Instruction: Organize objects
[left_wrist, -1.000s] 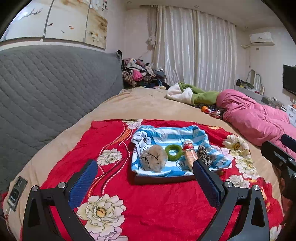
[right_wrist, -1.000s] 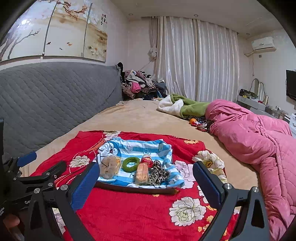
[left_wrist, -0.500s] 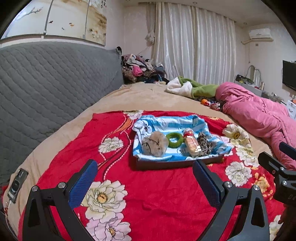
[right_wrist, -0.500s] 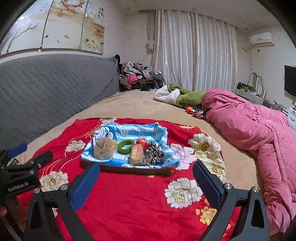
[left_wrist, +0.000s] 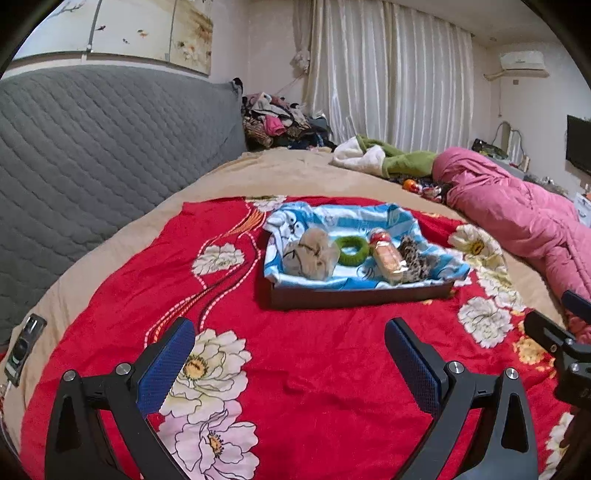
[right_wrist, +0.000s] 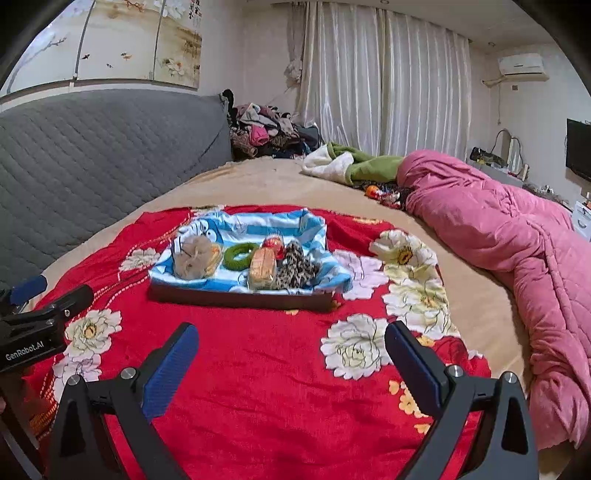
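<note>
Left wrist view: left gripper (left_wrist: 290, 341) held low over red floral blanket (left_wrist: 295, 369), fingers spread wide w/ nothing between them, 2 blue pads (left_wrist: 168, 363) visible. Ahead, 1 dark tray (left_wrist: 360, 295) on the blanket, lined w/ blue-striped cartoon cloth (left_wrist: 343, 216). In the tray, 4 items in a row, left to right: 1 beige fuzzy bundle (left_wrist: 312, 253), 1 green ring (left_wrist: 352, 250), 1 clear packet w/ orange contents & red top (left_wrist: 386, 256), 1 leopard-print piece (left_wrist: 415, 258). Packet touching leopard piece; ring just beside bundle. Part of right gripper (left_wrist: 557, 339) at frame's right edge. 1 pink quilt (left_wrist: 517, 218) far right, 1 green-white blanket (left_wrist: 384, 158) behind, 1 small dark device (left_wrist: 24, 343) at the blanket's left edge. Right wrist view: right gripper (right_wrist: 291, 343) also wide apart & gripping nothing, low over same blanket (right_wrist: 258, 369), well short of the tray (right_wrist: 240, 297). Same 4 items: bundle (right_wrist: 194, 256), ring (right_wrist: 241, 254), packet (right_wrist: 263, 267), leopard piece (right_wrist: 295, 266). Left gripper (right_wrist: 40, 317) at left edge, labelled GenRobot.AI. 1 clothes pile (right_wrist: 269, 127) by grey quilted headboard (right_wrist: 92, 155); 1 TV (right_wrist: 578, 147) & 1 AC unit (right_wrist: 521, 64) on right wall.
</note>
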